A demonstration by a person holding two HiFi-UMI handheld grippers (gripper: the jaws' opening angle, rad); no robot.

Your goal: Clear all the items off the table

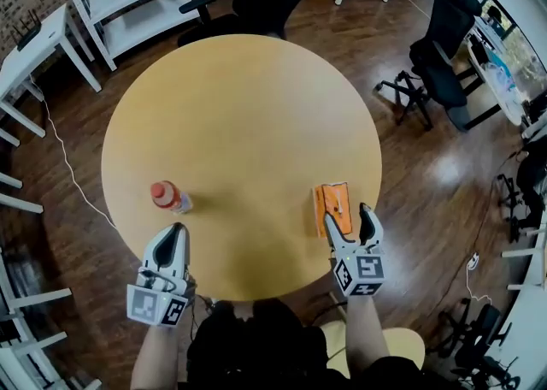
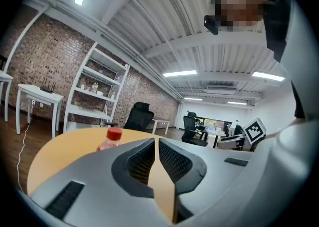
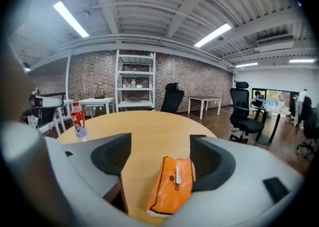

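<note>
Bottle and orange packet sit near the front edge of the round surface.
The bottle stands up by the front-left edge, just past the left gripper, whose jaws are pressed together with nothing in them. The orange packet lies flat by the front-right edge, between the spread jaws of the right gripper, not squeezed yet. It looks thin, so the jaws might slide over it or push it away. The left gripper could knock the bottle over.

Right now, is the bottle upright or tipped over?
Upright. The bottle stands on its base on the table, with its red cap on top, in the right gripper view.
</note>
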